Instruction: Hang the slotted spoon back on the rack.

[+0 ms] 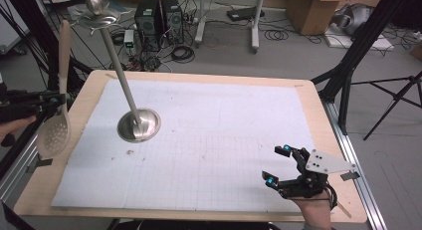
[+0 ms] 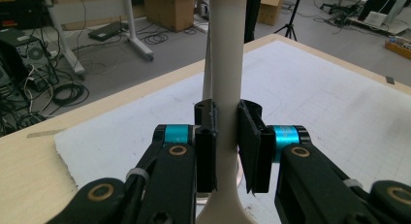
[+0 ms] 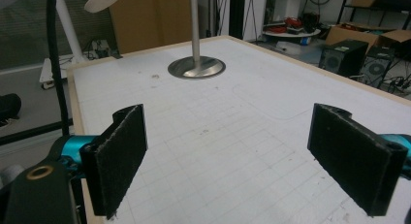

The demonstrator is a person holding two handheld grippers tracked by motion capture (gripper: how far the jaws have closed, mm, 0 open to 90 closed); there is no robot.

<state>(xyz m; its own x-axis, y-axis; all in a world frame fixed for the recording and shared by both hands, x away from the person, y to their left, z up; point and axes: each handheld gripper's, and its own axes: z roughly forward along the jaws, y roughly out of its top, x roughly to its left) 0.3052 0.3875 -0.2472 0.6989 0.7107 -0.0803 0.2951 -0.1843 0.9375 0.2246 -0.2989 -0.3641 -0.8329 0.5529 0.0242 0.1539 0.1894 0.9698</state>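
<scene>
While the left tool (image 2: 226,136) is clenched on the handle of a beige slotted spoon (image 1: 54,133), that spoon is held upright at the bench's (image 1: 59,180) left edge, bowl hanging low and off the white sheet (image 1: 224,140). The right tool (image 1: 277,165) is kept released, jaws wide and nothing between, over the sheet's near right corner. A steel stand (image 1: 139,124) is set on the sheet's left part, just beside the spoon.
</scene>
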